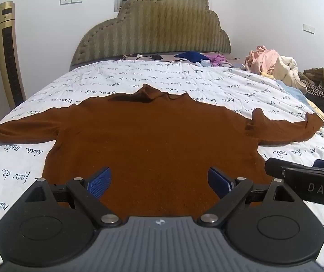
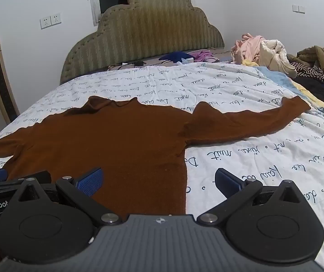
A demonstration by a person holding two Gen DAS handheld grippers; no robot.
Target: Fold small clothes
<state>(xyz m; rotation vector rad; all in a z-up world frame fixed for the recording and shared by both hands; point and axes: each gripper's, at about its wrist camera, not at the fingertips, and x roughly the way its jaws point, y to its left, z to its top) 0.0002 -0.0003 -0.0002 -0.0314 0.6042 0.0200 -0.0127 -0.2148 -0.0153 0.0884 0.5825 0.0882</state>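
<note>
A brown long-sleeved top [image 1: 153,140] lies flat on the bed, collar toward the headboard, both sleeves spread out sideways. It also shows in the right wrist view [image 2: 107,140]. My left gripper [image 1: 159,181] is open and empty, hovering over the top's lower middle. My right gripper [image 2: 159,181] is open and empty over the top's lower right edge, one finger above the cloth, the other above the sheet. The right gripper's side shows in the left wrist view [image 1: 302,181]; the left gripper's side shows in the right wrist view [image 2: 8,185].
The bed has a white sheet with script print [image 1: 184,79]. A padded headboard [image 1: 153,29] stands behind. A heap of clothes [image 1: 275,65] lies at the back right. A gold tower fan [image 1: 9,54] stands left of the bed.
</note>
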